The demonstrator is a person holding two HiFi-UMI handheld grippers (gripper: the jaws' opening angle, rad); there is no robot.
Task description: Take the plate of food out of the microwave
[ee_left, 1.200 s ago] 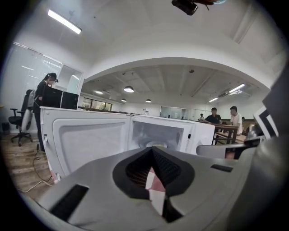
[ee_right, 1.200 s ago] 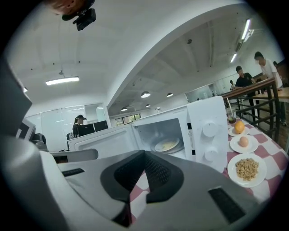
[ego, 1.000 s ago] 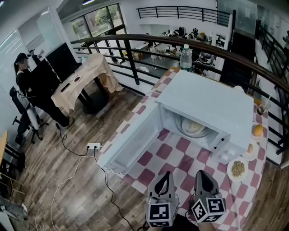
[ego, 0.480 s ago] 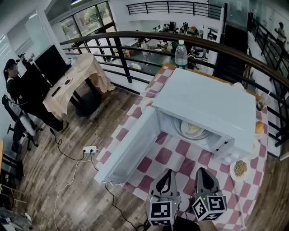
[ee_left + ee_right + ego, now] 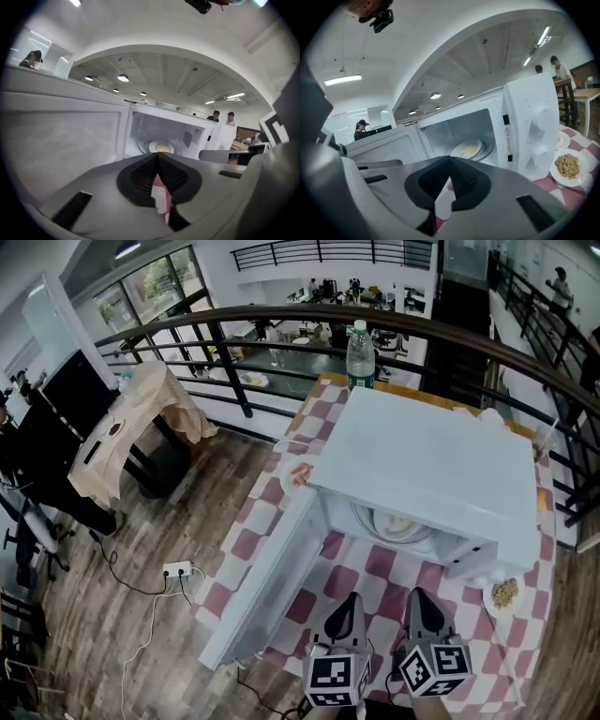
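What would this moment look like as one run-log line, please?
microwave: open | plate of food: inside | left gripper: shut, empty | right gripper: shut, empty

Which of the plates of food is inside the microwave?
The plate of pale food inside the open microwave; the left plate and the right plate stand outside on the checked tablecloth.

The microwave (image 5: pixel 431 465) stands on the worktop (image 5: pixel 375 568) in the middle right of the head view, its door (image 5: pixel 267 587) swung open toward the lower left. The plate of food (image 5: pixel 398 523) lies inside the cavity. A bottle (image 5: pixel 360 354) stands behind the microwave, top centre. One small dish (image 5: pixel 504 593) lies at the microwave's lower right, and another dish (image 5: pixel 298 474) at its left. The left gripper (image 5: pixel 349 600) and right gripper (image 5: pixel 419 596) sit side by side at the bottom edge, before the cavity.
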